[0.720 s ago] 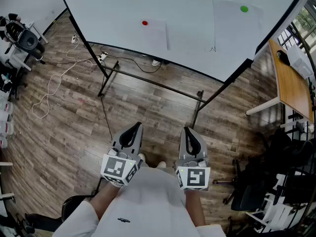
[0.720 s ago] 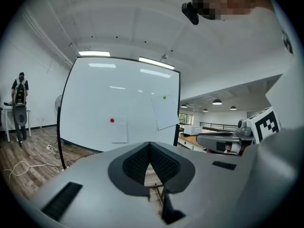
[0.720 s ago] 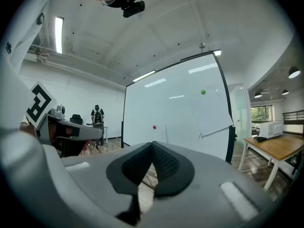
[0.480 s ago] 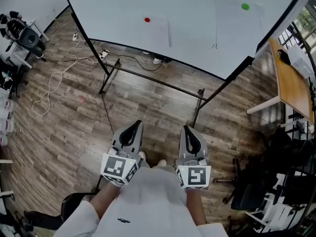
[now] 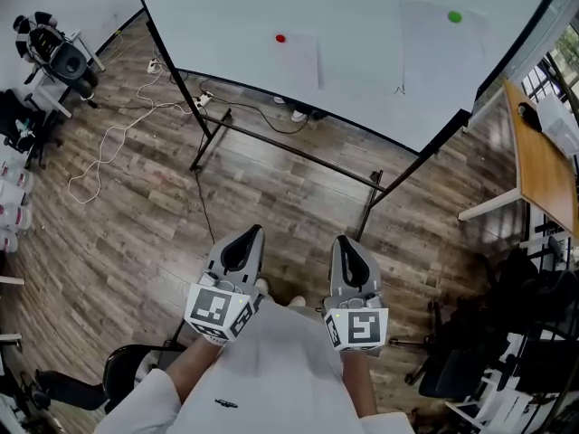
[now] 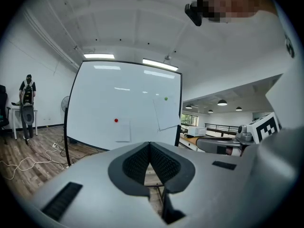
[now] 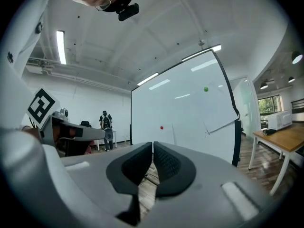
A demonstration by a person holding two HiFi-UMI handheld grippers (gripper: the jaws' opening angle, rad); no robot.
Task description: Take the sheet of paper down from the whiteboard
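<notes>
Head view is showing both grippers held side by side at the lower middle of the frame, above the person's white sleeves, pointing toward the whiteboard (image 5: 362,80) that is filling the top of the picture. The left gripper (image 5: 246,233) is keeping its jaws pressed together with nothing between them. The right gripper (image 5: 349,241) is doing the same, its dark pads meeting along one thin line and holding nothing. Both are sitting well apart from the board, with a stretch of wooden floor (image 5: 136,215) and the board's black stand (image 5: 298,156) lying between.

Two sheets are hanging on the board. The smaller sheet (image 5: 298,61) is sitting at the upper middle of the frame, pinned at its upper left corner by a red magnet (image 5: 280,38). The larger sheet (image 5: 439,52) is hanging to its right, toward the upper right of the frame, with a green magnet (image 5: 454,16) near its top edge. Neither gripper is touching either sheet.

A white cable (image 5: 109,143) is trailing across the floor at the left, and a wooden desk (image 5: 538,165) is standing at the right edge. In the left gripper view, another person (image 6: 27,106) is standing at the far left, beside the board.
</notes>
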